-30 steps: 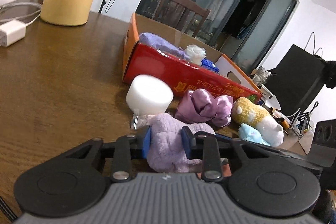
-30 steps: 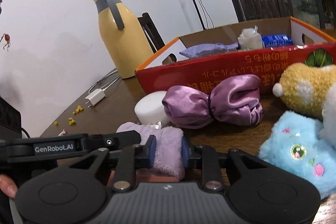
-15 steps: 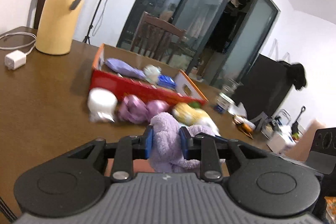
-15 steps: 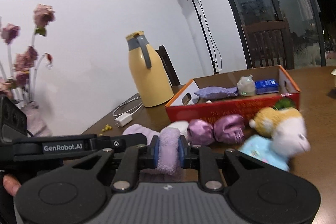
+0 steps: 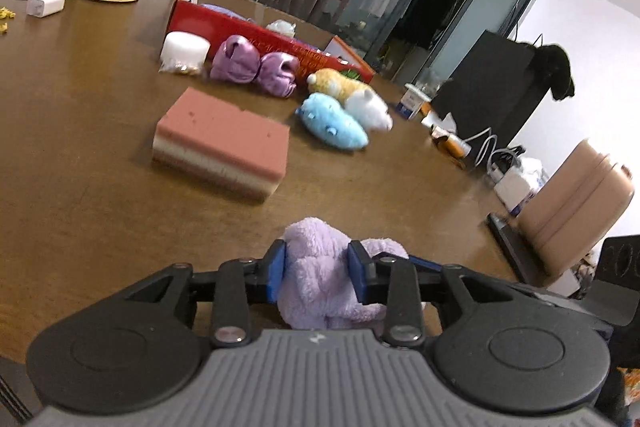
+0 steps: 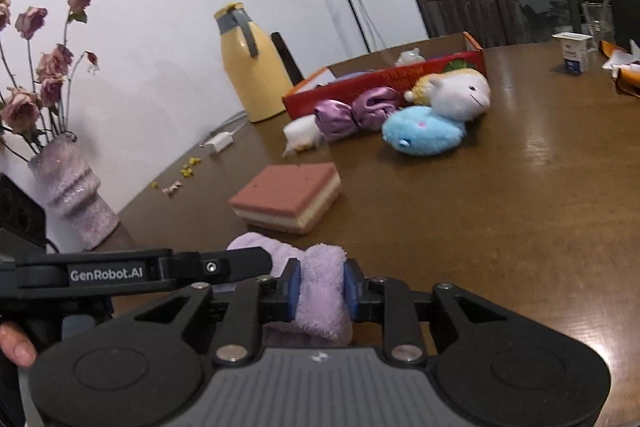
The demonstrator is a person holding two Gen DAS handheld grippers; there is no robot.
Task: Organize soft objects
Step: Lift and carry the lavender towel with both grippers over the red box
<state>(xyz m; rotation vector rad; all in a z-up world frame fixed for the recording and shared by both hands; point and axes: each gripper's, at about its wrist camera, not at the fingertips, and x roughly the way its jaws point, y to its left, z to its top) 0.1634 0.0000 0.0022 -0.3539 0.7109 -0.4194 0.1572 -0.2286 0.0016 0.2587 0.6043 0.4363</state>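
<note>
Lilac towel (image 5: 326,279) hangs bunched between both tools, lifted clear of the desk (image 5: 80,131) at its near edge. The left hand-held gripper (image 5: 316,277) is clamped on one end of it and the right hand-held gripper (image 6: 319,287) on the other, blue pads pressing into the pile on either side. It is thick, fluffy terry, rolled or folded into a soft wad; I judge it will sag and unroll if either grip loosens.

To do this step well, I would keep both grips firm and the two ends level and equally spaced, so the cloth neither stretches nor droops, and carry it high enough to pass over what lies ahead.

Just beyond sits a pink layered sponge (image 5: 224,143) flat on the desk. Farther off lie a blue plush (image 5: 332,125) touching a white-and-yellow plush (image 5: 352,95), a purple satin bow (image 5: 254,65) and a white roll (image 5: 186,47). Behind them stands the red box (image 5: 240,27), the likely goal, already holding some things. A yellow jug (image 6: 252,67) stands at the far left.
</note>
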